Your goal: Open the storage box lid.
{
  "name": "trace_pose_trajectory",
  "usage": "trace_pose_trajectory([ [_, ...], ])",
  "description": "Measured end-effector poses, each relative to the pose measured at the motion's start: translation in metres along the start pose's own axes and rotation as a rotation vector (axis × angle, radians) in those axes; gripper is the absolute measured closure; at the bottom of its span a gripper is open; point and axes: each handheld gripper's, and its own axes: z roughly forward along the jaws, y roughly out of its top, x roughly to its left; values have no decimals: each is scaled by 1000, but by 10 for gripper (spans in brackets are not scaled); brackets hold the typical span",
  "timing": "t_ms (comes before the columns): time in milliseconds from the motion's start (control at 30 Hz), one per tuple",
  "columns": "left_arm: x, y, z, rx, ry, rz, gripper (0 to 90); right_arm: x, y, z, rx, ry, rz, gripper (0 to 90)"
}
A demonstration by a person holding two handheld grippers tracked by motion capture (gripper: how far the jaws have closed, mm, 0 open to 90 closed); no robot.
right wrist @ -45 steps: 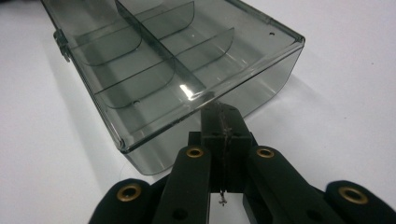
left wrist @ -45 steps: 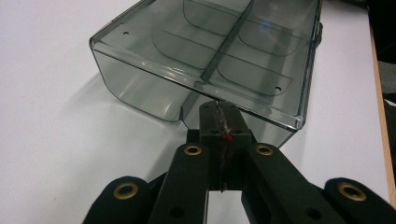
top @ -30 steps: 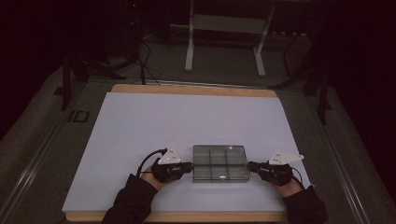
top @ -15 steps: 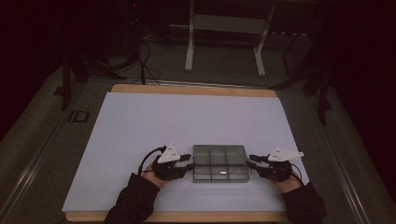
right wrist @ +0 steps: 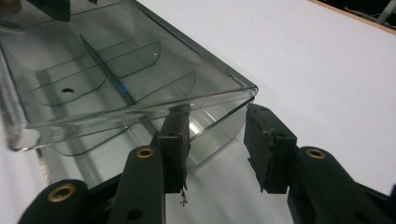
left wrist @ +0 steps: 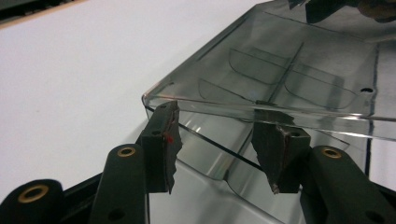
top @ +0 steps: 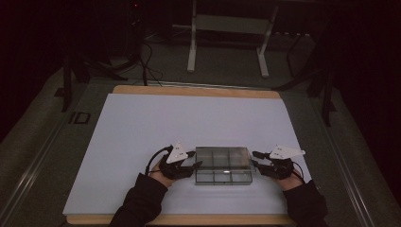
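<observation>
Clear smoky plastic compartment box w/ hinged lid (top: 222,164) sits btwn the left claw (top: 195,165) and right claw (top: 255,161) on the white table (top: 142,127). Both spread, tips under the lid's lip. Uneven lifting could prob twist or skid the box.

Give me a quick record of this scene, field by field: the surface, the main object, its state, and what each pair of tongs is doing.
surface: white sheet over a wooden table
main object: clear smoky plastic compartment box with dividers, near the table's front edge
box state: hinged lid lifted slightly off the base
left tongs: open, tips under the lid's left edge
right tongs: open, tips at the lid's right edge
contents: compartments look empty
</observation>
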Motion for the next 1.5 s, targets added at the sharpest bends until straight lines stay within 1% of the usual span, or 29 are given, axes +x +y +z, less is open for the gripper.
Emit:
trace_pose_trajectory([
  [67,1,0,0,-3,5,3,531,0,1,1,-3,-6,-7,593],
  [100,1,1,1,-14,15,0,530,0,2,2,-4,-10,-12,585],
  [200,2,1,1,-21,16,-2,530,0,2,3,-6,-15,-14,585],
  [233,4,1,4,-39,28,-12,530,-1,4,6,-11,-22,-20,585],
  [300,5,1,6,-43,38,-19,531,-1,6,9,-13,-19,-19,586],
  [367,6,1,8,-51,38,-14,545,-2,7,11,-14,-21,-25,587],
  [433,6,2,8,-55,49,0,561,-3,7,13,-15,-23,-31,589],
  [533,7,2,8,-65,51,2,584,-4,8,16,-22,-25,-29,602],
  [600,9,3,9,-70,46,-7,586,-5,10,17,-21,-21,-16,620],
  [767,11,5,10,-84,63,-13,617,-6,13,20,-26,-28,-16,648],
  [867,13,6,10,-92,66,-25,655,-8,16,20,-33,-33,-16,669],
  [967,16,6,11,-99,66,-45,674,-9,19,21,-28,-35,0,679],
  [1000,16,6,11,-99,68,-45,679,-9,19,21,-28,-39,-1,682],
  [1067,17,6,13,-100,74,-45,689,-10,20,22,-30,-41,2,685],
  [1167,18,5,14,-112,80,-57,696,-11,20,23,-36,-42,15,696],
  [1367,22,5,13,-130,81,-88,746,-14,20,23,-48,-48,32,734],
  [1500,23,6,14,-141,85,-89,744,-14,22,24,-48,-55,32,741],
])
